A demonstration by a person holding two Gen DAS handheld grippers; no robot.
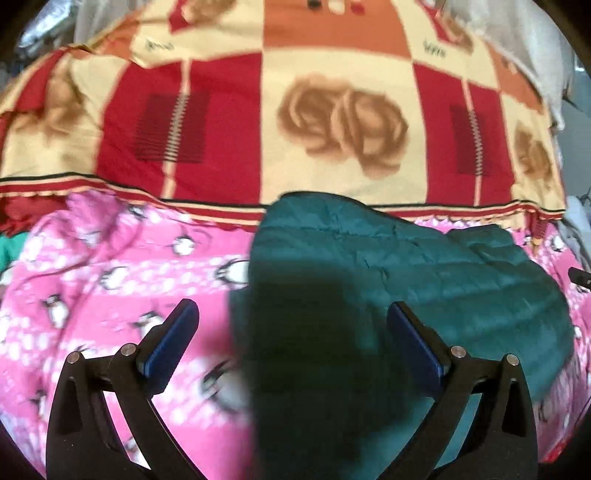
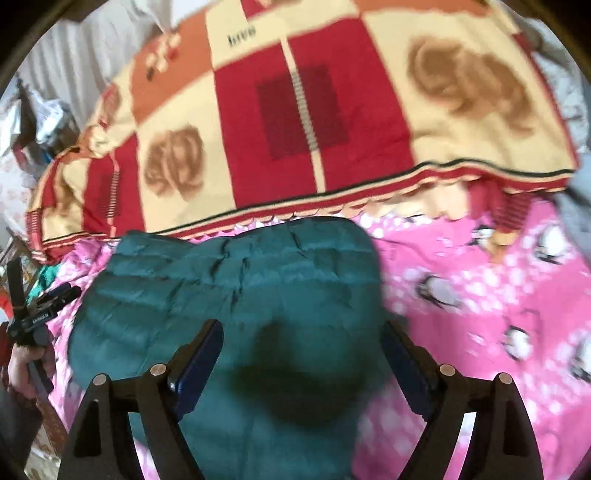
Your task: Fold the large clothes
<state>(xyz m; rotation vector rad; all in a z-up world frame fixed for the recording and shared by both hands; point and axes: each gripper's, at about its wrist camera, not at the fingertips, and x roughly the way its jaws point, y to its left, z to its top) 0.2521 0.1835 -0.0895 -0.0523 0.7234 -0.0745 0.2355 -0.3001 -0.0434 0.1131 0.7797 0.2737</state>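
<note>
Plainly, the only legible writing is "love" on the red-and-cream blanket. Below it, the teal quilted jacket lies on the pink penguin sheet. Left gripper and right gripper both gape wide over the jacket, gripping nothing.

The red, cream and orange checked blanket carries a dark word on a cream square — it reads roughly "bive" — too blurred for certainty.
</note>
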